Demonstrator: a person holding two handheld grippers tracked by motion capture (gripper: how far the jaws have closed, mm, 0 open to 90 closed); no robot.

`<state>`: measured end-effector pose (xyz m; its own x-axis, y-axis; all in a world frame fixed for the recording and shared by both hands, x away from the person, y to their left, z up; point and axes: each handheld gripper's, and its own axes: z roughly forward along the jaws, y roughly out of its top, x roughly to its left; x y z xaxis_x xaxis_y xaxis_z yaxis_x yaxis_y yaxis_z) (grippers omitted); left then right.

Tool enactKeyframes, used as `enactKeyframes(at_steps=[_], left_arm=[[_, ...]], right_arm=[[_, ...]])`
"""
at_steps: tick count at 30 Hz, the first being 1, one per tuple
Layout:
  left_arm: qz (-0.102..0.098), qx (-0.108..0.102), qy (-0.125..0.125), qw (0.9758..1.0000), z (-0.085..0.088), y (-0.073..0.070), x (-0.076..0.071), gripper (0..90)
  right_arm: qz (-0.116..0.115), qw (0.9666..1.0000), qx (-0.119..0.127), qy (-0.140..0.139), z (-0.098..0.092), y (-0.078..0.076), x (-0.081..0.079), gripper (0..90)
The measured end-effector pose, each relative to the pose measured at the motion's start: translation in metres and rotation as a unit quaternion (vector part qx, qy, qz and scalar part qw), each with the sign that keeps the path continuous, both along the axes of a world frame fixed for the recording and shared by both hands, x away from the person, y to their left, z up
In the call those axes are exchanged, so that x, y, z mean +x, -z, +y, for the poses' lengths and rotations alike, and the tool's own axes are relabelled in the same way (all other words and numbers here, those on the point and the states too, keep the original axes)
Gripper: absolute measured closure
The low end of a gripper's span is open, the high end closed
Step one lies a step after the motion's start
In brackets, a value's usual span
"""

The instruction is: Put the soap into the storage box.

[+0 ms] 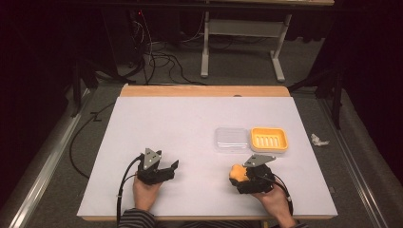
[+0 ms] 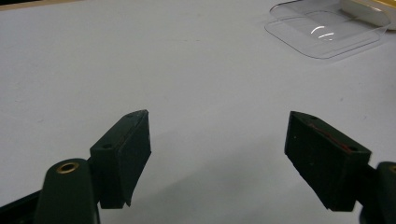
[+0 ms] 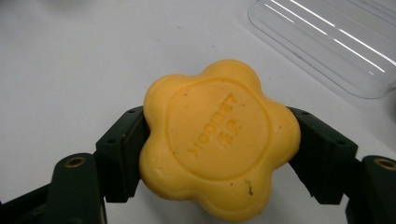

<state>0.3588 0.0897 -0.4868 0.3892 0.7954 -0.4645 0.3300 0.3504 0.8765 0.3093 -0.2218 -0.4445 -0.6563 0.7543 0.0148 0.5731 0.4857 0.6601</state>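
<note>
Right gripper [image 3: 219, 154] clamps the flower-shaped yellow soap [image 3: 219, 144]; left gripper [image 2: 217, 163] rests open and empty.

Keep both pads square on the soap's lobes and carry it level toward the yellow soap dish [image 1: 269, 139], clearing the clear lid [image 1: 231, 138] beside it. The white table [image 1: 180, 123] is smooth; cables [image 1: 161, 59] cross the dark floor beyond.

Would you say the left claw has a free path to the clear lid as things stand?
Probably yes: the left claw stands open and empty, and only bare table lies between it and the clear lid.
</note>
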Motion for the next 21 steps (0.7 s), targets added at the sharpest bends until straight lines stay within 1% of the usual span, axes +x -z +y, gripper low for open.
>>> enactKeyframes(at_steps=[1, 4, 6, 8, 11, 12, 18, 20, 21], left_arm=[[0.0, 0.0, 0.0, 1.0, 0.0, 0.0, 0.0, 23.3], [0.0, 0.0, -0.001, 1.0, 0.0, 0.0, 0.0, 23.3], [0.0, 0.001, -0.001, 1.0, 0.0, 0.0, 0.0, 23.4], [0.001, 0.001, -0.001, 1.0, 0.0, 0.0, 0.0, 23.4], [0.0, 0.001, -0.001, 1.0, 0.0, 0.0, 0.0, 23.4], [0.0, 0.001, -0.002, 1.0, 0.0, 0.0, 0.0, 23.4], [0.001, 0.0, -0.001, 1.0, 0.0, 0.0, 0.0, 23.4], [0.0, 0.001, -0.001, 1.0, 0.0, 0.0, 0.0, 23.4], [0.001, 0.0, -0.001, 1.0, 0.0, 0.0, 0.0, 23.4]], right_arm=[[0.003, 1.0, 0.003, 0.005, -0.001, -0.001, 0.0, 27.3], [0.001, 1.0, 0.007, 0.004, -0.004, -0.001, 0.001, 27.3], [-0.002, 0.9999, 0.01, 0.01, -0.009, -0.003, 0.002, 27.3], [0.0, 0.9998, 0.014, 0.014, -0.01, -0.004, 0.001, 27.2], [-0.005, 0.9996, 0.019, 0.02, -0.016, -0.006, 0.002, 27.3], [-0.002, 0.9996, 0.018, 0.022, -0.017, -0.006, 0.002, 27.3], [-0.002, 0.9993, 0.018, 0.034, -0.025, -0.008, 0.003, 27.3], [-0.007, 0.9991, 0.018, 0.037, -0.027, -0.008, 0.003, 27.3], [-0.006, 0.999, 0.02, 0.039, -0.028, -0.009, 0.003, 27.3]])
